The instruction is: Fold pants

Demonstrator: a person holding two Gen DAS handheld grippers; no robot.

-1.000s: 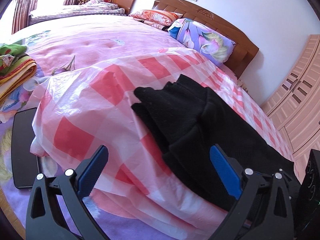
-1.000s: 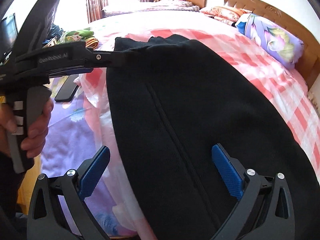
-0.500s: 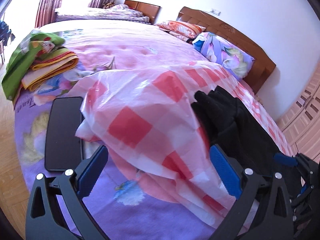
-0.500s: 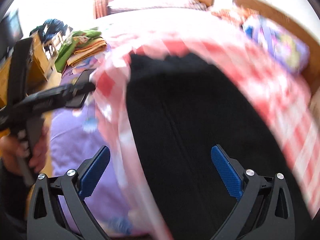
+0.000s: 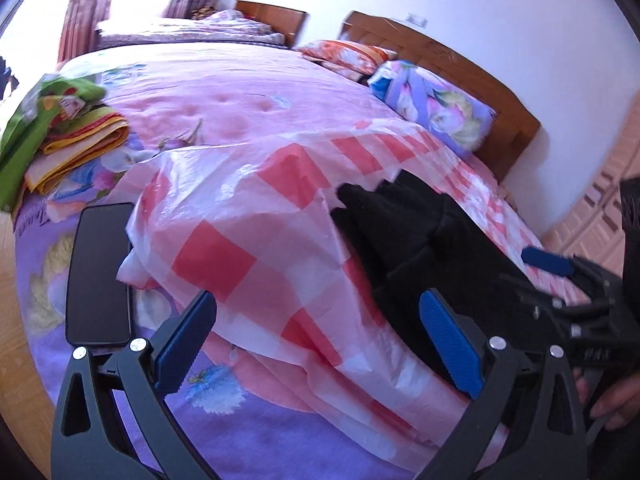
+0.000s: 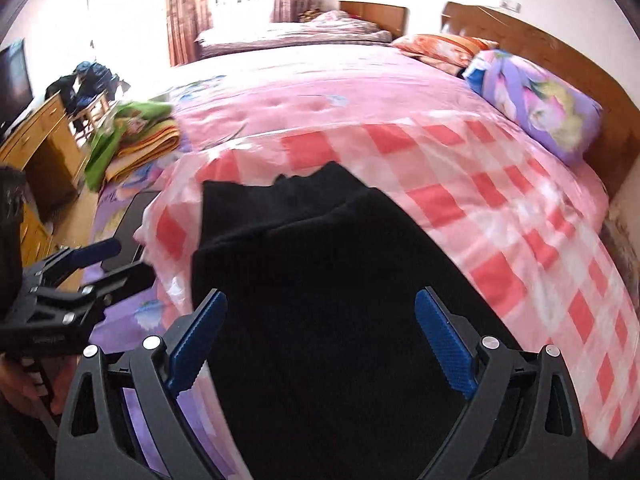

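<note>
Black pants (image 6: 320, 300) lie folded on a pink-and-white checked plastic sheet (image 6: 500, 208) spread over the bed (image 6: 312, 96), filling the centre and 6 o'clock of the right wrist view; in the left wrist view they sit at abt 3–4 o'clock.

Right gripper (image 6: 320, 336): jaws wide apart but closing, above the pants, pads not pressing on the fabric.

Left gripper (image 5: 320, 340): jaws wide apart, nothing btwn them, over the sheet's edge w/ the pants just beside its right finger.

Dark phone (image 5: 100, 276) lies flat on the purple bedding at 9 o'clock, near the sheet's edge. Folded green and orange blankets (image 5: 60, 132) at 10 o'clock, well apart from the pants. Floral pillow (image 6: 536, 100) at 2 o'clock by the wooden headboard (image 6: 560, 52).
</note>
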